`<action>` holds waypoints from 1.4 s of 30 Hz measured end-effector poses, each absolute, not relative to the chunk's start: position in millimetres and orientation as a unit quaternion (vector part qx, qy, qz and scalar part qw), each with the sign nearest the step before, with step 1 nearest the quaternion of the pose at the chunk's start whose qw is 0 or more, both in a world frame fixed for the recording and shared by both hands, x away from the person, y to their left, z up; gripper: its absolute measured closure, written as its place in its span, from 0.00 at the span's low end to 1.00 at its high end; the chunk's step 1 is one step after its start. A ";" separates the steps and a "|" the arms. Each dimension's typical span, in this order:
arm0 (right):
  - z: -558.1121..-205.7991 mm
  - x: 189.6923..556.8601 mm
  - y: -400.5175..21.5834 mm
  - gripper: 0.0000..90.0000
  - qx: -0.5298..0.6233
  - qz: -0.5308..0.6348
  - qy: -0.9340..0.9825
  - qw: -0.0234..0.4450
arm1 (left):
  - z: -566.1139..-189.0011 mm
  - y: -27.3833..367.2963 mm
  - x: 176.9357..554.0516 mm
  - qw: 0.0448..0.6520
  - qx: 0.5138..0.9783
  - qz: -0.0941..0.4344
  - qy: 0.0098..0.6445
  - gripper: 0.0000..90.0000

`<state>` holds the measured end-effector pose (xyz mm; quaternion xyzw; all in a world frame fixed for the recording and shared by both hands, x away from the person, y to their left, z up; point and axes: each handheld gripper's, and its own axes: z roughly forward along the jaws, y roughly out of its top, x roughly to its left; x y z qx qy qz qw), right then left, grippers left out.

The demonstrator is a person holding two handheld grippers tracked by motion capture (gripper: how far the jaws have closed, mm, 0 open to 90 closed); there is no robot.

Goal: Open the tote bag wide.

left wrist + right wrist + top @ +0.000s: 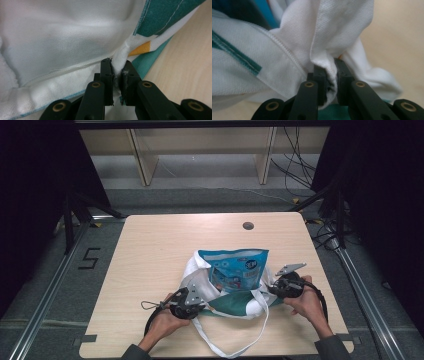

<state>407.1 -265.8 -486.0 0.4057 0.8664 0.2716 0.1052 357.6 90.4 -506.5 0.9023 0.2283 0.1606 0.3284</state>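
My left tool (192, 301) pinches the white cloth of the tote bag (235, 302), and my right tool (280, 287) clenches its other side. The bag lies near the table's (150, 270) front edge, a blue pouch (235, 270) sticking out toward the far edge.

The pouch (235, 270) lies in the tote bag (200, 275) on the table (150, 250) — grippers at either side.

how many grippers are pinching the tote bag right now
2. The left gripper is shut on the tote bag at its left side; the right gripper is shut on the cloth at its right side, beside the blue snack packet.
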 end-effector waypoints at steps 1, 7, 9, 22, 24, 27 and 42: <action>-491.0 409.5 -271.0 0.91 0.410 0.293 0.858 0.097 | -506.1 90.9 357.8 0.328 0.904 0.158 0.226 0.90; -489.7 407.1 -266.6 0.91 0.416 0.297 0.852 0.109 | -504.3 100.9 360.8 0.368 0.887 0.116 0.253 0.85; -488.2 408.4 -269.1 0.91 0.410 0.291 0.857 0.115 | -494.4 105.1 359.0 0.381 0.881 0.111 0.258 0.75; -434.4 406.0 -277.7 0.58 0.398 0.399 0.808 0.172 | -418.2 139.7 393.5 0.430 0.820 0.224 0.305 0.45; -424.9 411.0 -277.9 0.61 0.389 0.417 0.800 0.187 | -428.3 135.6 408.6 0.421 0.823 0.225 0.308 0.44; -424.9 422.7 -271.1 0.62 0.365 0.420 0.812 0.176 | -439.7 127.6 424.7 0.413 0.827 0.225 0.309 0.47; -496.2 465.9 -268.0 0.99 0.396 0.284 0.851 0.197 | -518.1 113.3 489.5 0.415 0.815 0.139 0.380 0.94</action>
